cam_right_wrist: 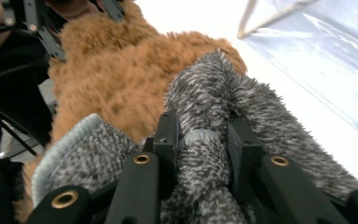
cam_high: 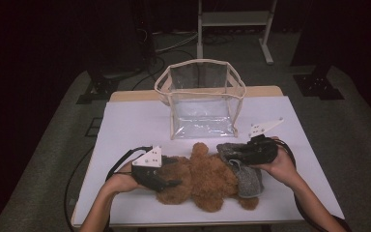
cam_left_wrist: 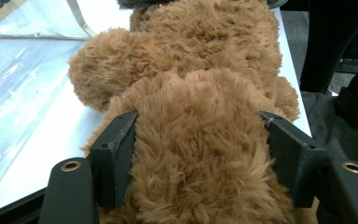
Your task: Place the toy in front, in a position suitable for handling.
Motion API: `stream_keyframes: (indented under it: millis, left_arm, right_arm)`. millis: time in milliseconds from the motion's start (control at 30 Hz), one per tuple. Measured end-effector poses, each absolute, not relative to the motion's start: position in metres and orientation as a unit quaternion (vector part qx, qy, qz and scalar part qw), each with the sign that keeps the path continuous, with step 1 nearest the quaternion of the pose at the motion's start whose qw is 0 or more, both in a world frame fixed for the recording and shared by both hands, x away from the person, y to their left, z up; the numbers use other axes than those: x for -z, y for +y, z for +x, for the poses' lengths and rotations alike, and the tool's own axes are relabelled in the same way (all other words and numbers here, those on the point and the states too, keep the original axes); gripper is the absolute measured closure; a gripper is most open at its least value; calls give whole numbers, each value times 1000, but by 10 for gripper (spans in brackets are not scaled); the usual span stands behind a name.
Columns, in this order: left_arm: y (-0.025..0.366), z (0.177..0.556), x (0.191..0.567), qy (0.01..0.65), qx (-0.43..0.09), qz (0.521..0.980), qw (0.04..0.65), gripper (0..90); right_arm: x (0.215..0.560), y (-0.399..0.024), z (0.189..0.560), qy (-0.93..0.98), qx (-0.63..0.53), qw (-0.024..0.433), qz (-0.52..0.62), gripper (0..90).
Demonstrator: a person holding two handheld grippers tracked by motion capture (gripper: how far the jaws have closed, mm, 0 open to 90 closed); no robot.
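Fig.: Brown teddy bear (cam_high: 207,179) lying on the white desk (cam_high: 135,121), just in front of the clear plastic bag (cam_high: 200,99), which stands open-topped farther from the person. L gripper (cam_high: 166,182) at the bear's left end, w/ its jaws set either side of the plush body and pressing into the fur; in the left gripper view the bear (cam_left_wrist: 200,140) bulges between both black jaws, so it is pinched. R gripper (cam_high: 232,153) at the bear's right end, jaws pinching a fold of the grey knit garment (cam_high: 246,176) that sits on the bear; in the right gripper view the grey knit (cam_right_wrist: 200,154) is squeezed narrow between the two jaws, w/ brown fur (cam_right_wrist: 116,79) behind it. Bag wall (cam_right_wrist: 326,60) lies to the upper right of the knit in that view. Both hands rest on the desk beside the bear.
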State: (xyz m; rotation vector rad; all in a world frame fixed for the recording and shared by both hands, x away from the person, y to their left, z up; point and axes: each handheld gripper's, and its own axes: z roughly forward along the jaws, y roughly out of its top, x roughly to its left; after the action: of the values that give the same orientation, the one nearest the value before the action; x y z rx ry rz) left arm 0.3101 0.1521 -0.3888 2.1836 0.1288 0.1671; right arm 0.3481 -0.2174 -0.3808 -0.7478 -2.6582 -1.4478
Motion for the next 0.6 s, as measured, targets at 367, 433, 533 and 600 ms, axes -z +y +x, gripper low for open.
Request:
stream_keyframes:
  millis: [367, 433, 533, 600]
  left_arm:
    - [137, 323, 385, 74, -71, 883, 457, 319]
    - [134, 326, 384, 74, -71, 884, 457, 320]
    - [131, 329, 382, 69, -69, 885, 455, 318]
    - [134, 328, 380, 71, -68, 883, 458, 305]
  right_arm:
    - [353, -203, 329, -853, 484, 4, -195, 684]
    - [349, -187, 325, -858, 484, 4, -175, 683]
    - [351, -164, 323, -869, 470, -4, -153, 679]
    - [361, -156, 325, -877, 454, -14, -153, 681]
